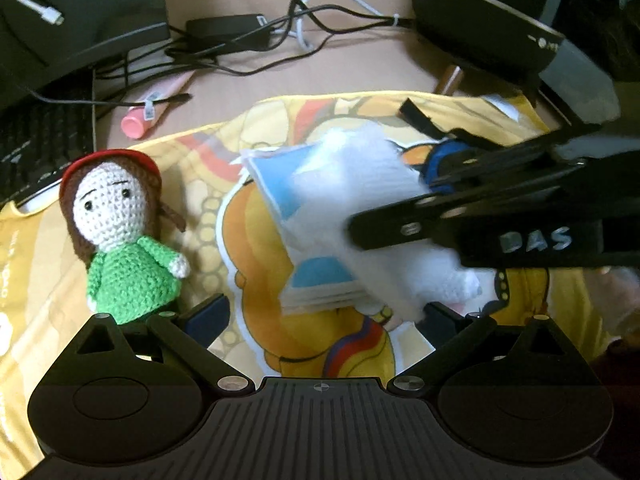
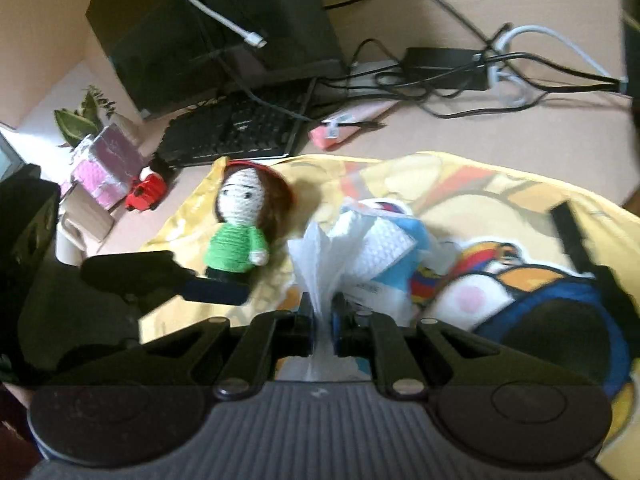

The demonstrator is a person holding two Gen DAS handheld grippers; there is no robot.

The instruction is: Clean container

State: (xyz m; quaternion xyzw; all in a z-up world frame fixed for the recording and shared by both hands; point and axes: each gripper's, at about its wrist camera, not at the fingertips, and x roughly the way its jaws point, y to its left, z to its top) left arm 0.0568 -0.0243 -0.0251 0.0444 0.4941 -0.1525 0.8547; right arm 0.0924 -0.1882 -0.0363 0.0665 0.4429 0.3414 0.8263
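Right tool [image 2: 322, 326] pinches tissue [image 2: 320, 256], fanning upward.

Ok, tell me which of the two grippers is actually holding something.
The right gripper: its jaws are shut on a white tissue drawn from the blue-and-white tissue pack. The left gripper stands wide open, with nothing between its fingers.

Doll [image 1: 120, 232]: crocheted yarn, rough & matt. Tissue [image 2: 320, 256]: thin crinkled paper. Yellow printed cloth [image 1: 48, 280] smooth w/ slight sheen.
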